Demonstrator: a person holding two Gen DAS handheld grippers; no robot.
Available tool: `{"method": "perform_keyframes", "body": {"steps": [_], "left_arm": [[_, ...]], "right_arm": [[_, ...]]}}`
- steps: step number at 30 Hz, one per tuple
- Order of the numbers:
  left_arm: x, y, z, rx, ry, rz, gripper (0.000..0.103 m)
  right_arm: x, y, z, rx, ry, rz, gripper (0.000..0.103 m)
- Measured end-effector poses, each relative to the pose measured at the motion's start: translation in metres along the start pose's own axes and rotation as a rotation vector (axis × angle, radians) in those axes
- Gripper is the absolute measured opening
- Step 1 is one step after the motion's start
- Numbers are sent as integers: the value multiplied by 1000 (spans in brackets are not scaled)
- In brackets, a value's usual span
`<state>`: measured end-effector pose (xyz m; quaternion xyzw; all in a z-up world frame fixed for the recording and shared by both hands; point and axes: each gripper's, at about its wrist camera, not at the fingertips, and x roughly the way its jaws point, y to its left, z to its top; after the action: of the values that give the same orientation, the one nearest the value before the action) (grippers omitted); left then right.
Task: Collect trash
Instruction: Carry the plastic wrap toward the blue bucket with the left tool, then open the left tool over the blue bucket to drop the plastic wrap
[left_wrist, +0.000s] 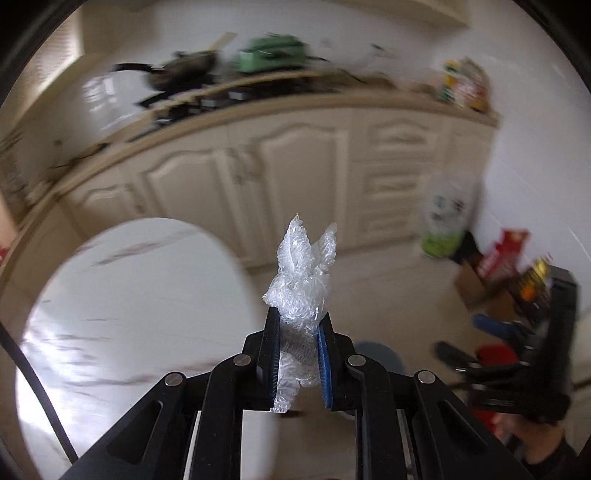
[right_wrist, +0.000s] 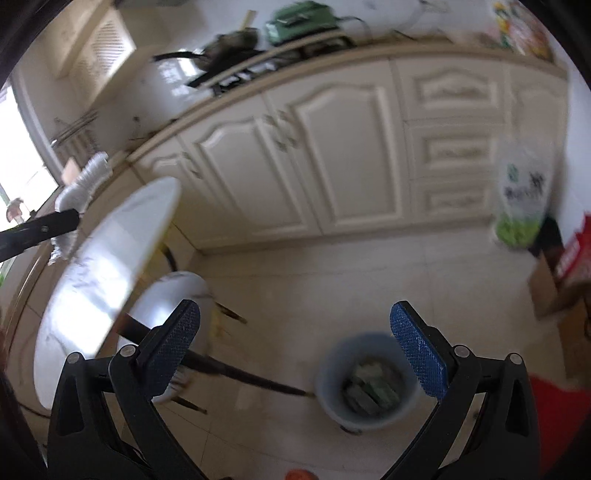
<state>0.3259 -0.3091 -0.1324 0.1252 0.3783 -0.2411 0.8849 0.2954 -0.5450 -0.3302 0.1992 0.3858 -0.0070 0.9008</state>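
My left gripper is shut on a crumpled wad of clear plastic wrap, held in the air beside the round white marble table. The wad and the left gripper also show at the far left of the right wrist view. My right gripper is open and empty, high above the floor. A grey trash bin with some waste inside stands on the floor below, between its fingers. The right gripper shows at the right edge of the left wrist view.
Cream kitchen cabinets run along the back under a cluttered counter. A white and green bag, a cardboard box and red packaging sit on the floor at right. A white stool stands by the table.
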Motion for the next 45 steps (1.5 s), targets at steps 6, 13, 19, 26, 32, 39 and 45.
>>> {"method": "perform_keyframes", "body": {"steps": [6,13,19,26,32,39,45], "left_arm": [[112,-41,-28,23,163,-56,14],[277,-49,-66,31,386,-92,14],[394,-56,-95,64,499,-88,15],[477,-61,-133,77,587,-73,32],[512,-68,-137,97,560,-29,75],[517,-73,-149,87,567,-37,76],[466,-79,-153,80,567,-44,76]], "right_arm": [[36,-76,-54,121,108,-59,103],[102,-129,-114,184,219,-179,103],[175,-168,-160,255,341,-227,103],[242,-199,-203,318,496,-297,89],[267,-212,-222,348,588,-312,31],[273,-216,-224,361,605,-281,22],[276,-218,-227,371,603,-268,21]]}}
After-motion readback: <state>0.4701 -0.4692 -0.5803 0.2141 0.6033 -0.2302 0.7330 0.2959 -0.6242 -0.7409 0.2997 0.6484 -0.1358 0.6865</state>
